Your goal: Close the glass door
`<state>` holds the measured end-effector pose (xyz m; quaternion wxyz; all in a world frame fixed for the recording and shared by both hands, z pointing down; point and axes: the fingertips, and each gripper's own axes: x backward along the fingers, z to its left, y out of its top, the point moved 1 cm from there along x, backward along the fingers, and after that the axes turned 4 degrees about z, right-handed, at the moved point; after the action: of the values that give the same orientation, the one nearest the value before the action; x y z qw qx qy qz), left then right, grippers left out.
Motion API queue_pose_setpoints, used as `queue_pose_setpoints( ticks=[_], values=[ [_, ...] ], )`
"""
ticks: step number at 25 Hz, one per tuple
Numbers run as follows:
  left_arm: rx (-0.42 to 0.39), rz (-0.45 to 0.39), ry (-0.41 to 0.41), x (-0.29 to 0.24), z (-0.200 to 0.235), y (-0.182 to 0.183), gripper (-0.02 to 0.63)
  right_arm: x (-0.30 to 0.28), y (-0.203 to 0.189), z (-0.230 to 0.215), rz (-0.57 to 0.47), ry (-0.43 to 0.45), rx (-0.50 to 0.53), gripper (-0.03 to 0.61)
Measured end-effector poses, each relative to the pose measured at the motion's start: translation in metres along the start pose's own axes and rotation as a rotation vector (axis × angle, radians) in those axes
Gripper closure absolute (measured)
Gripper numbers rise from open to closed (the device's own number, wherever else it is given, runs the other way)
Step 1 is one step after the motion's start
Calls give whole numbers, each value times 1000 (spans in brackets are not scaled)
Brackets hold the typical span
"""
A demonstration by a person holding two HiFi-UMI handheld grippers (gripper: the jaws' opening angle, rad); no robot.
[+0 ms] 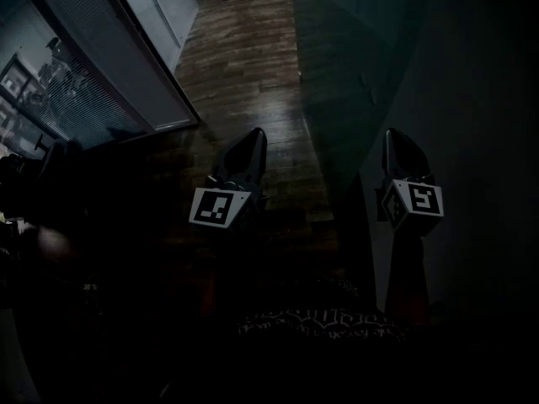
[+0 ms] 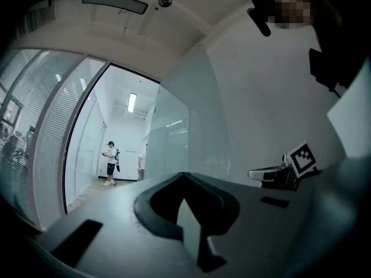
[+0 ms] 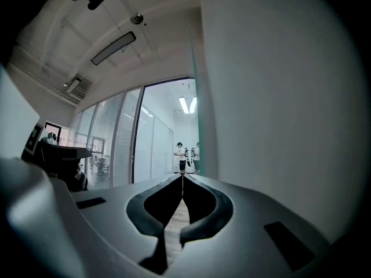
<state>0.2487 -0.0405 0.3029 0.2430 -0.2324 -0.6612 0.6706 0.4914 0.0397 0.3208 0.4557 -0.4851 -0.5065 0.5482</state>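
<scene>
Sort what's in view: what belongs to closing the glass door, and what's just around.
For the job: glass door; left tool, shut; right tool, shut.
Just around: people standing far off; wood floor; blinds; ceiling light.

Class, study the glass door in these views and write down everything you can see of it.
The glass door is a tall, flat panel of frosted, pale green-tinted glass, standing upright along the right of the wood-floored corridor. Its near edge shows as a green vertical strip. No handle shows. The corridor beside it is open, so it looks not yet closed. Neither the left gripper nor the right gripper visibly touches it.
</scene>
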Motion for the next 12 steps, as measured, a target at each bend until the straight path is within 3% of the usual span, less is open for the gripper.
queue_pose_setpoints(
  ticks=[12],
  values=[
    [3, 3, -16, -46, 7, -3, 612, -37, -6, -32, 17, -19, -6, 575]
  ],
)
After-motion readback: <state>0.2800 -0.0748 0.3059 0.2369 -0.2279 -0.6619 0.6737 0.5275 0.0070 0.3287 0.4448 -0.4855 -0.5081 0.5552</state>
